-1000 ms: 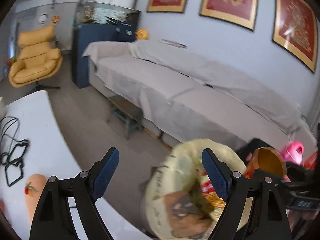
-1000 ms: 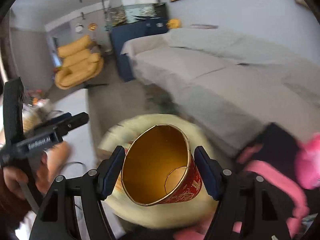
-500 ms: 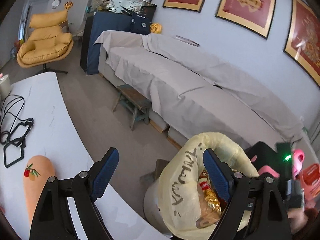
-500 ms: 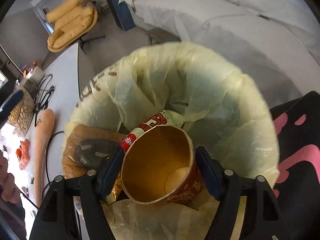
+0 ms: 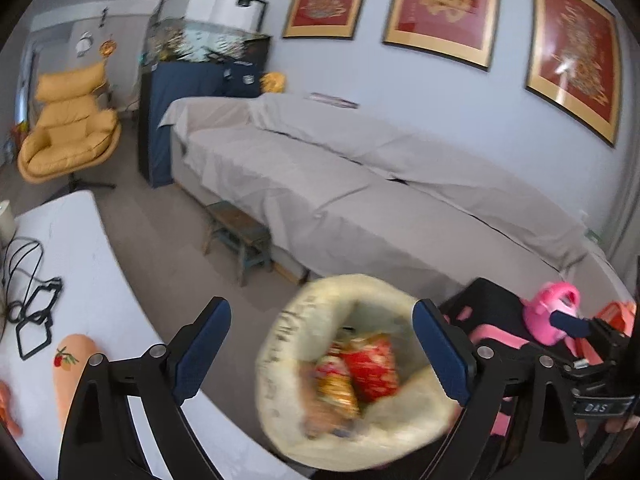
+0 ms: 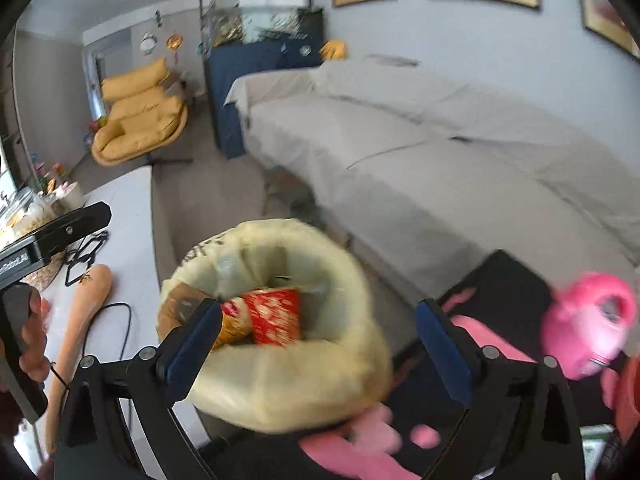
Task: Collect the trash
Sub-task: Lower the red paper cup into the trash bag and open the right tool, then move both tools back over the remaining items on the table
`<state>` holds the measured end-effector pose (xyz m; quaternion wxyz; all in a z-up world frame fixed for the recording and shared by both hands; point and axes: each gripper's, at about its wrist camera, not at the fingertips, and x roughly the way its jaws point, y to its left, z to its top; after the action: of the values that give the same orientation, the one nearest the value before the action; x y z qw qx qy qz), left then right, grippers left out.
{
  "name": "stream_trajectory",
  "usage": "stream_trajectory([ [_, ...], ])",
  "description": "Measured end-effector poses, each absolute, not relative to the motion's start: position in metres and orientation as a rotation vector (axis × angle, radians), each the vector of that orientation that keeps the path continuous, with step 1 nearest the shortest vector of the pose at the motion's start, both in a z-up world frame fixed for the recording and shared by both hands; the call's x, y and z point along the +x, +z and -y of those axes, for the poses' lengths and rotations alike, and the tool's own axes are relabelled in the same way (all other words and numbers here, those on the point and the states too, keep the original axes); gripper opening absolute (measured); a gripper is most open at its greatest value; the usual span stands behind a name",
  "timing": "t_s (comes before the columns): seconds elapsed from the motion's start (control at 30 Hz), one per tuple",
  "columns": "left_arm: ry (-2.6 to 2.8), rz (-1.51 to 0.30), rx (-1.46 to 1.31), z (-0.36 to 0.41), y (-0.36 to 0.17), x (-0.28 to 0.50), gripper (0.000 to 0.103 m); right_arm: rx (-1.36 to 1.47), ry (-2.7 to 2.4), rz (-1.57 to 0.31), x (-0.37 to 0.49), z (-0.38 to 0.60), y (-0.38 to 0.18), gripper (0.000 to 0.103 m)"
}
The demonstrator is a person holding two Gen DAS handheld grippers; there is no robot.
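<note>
Our right claw (image 6: 320, 344) is empty, jaws opening, nothing between them. The red cup (image 6: 276, 314) lies on its side in the lined bin (image 6: 304, 384), below and just ahead of that claw, slightly left of its centre line. Its long axis looks to run left-right, but blur leaves that unsure.

Our left claw (image 5: 322, 354) is also opening, empty, with the bin showing through the gap well below it; right is nearer.

Judgement: this drop is done, next trash should be on the white worktop (image 6: 128, 208) to the left. We see a cable (image 5: 28, 276), a peach-coloured pillow (image 6: 86, 312) and jars at the far left there; no obvious trash item is readable.

In the way: bin rim, black-and-pink bag (image 6: 500, 280) and pink toy (image 6: 588, 320) at right. Sofa (image 5: 360, 184) is far, clear of us.
</note>
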<state>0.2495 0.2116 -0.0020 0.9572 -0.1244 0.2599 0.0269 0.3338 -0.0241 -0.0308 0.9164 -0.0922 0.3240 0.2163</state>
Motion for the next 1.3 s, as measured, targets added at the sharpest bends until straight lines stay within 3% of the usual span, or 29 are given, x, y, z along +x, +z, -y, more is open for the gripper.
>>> stream_trajectory([
  [0.47, -0.247, -0.601, -0.079, -0.018, 0.014, 0.226, 0.093, -0.196, 0.124, -0.508, 0.200, 0.207, 0.008, 0.101],
  [0.87, -0.618, -0.752, -0.054, 0.100, -0.034, 0.215, 0.093, -0.042, -0.167, -0.539, 0.134, 0.352, -0.014, 0.101],
  [1.07, -0.676, -0.851, -0.069, 0.132, -0.055, 0.220, 0.093, 0.011, -0.261, -0.560, 0.107, 0.397, -0.035, 0.102],
  [1.3, -0.651, -0.827, -0.018, 0.104, -0.076, 0.231, 0.093, -0.013, -0.150, -0.634, 0.102, 0.382, -0.068, 0.101],
])
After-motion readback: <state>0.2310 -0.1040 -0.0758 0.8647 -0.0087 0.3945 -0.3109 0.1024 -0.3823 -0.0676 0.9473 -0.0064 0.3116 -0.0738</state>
